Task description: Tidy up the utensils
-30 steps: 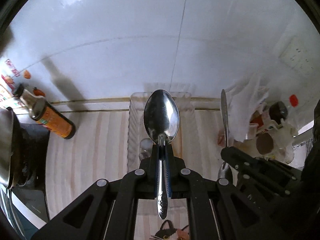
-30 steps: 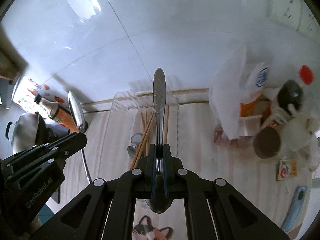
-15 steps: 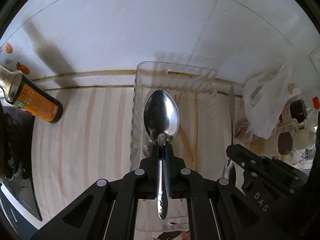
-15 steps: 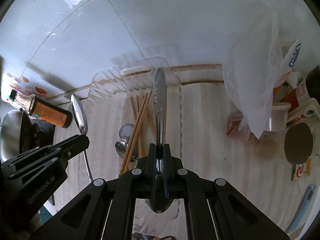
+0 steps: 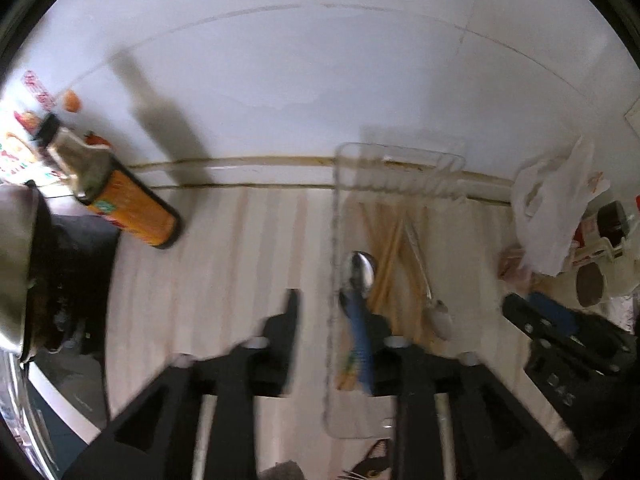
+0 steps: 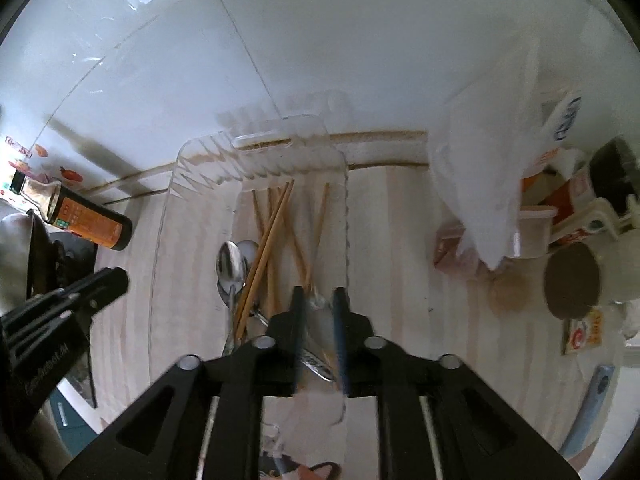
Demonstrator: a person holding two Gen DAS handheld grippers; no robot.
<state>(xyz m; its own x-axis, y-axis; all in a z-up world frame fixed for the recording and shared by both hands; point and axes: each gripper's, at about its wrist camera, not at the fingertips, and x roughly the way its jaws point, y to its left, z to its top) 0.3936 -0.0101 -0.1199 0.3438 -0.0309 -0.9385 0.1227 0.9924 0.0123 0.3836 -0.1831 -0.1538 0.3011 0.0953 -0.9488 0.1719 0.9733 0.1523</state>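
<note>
Here, left gripper (image 5: 326, 316) fingers apart, motion-blurred, straddling the clear tray (image 5: 334, 240) wall at centre frame. Right gripper (image 6: 318, 312) fingers apart over tray; spoons (image 6: 232, 268) and chopsticks (image 6: 276, 236) inside, lower ends hidden.

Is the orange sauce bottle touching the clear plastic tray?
Apart. The right wrist view shows a strip of bare striped counter between the orange sauce bottle and the clear plastic tray.
</note>
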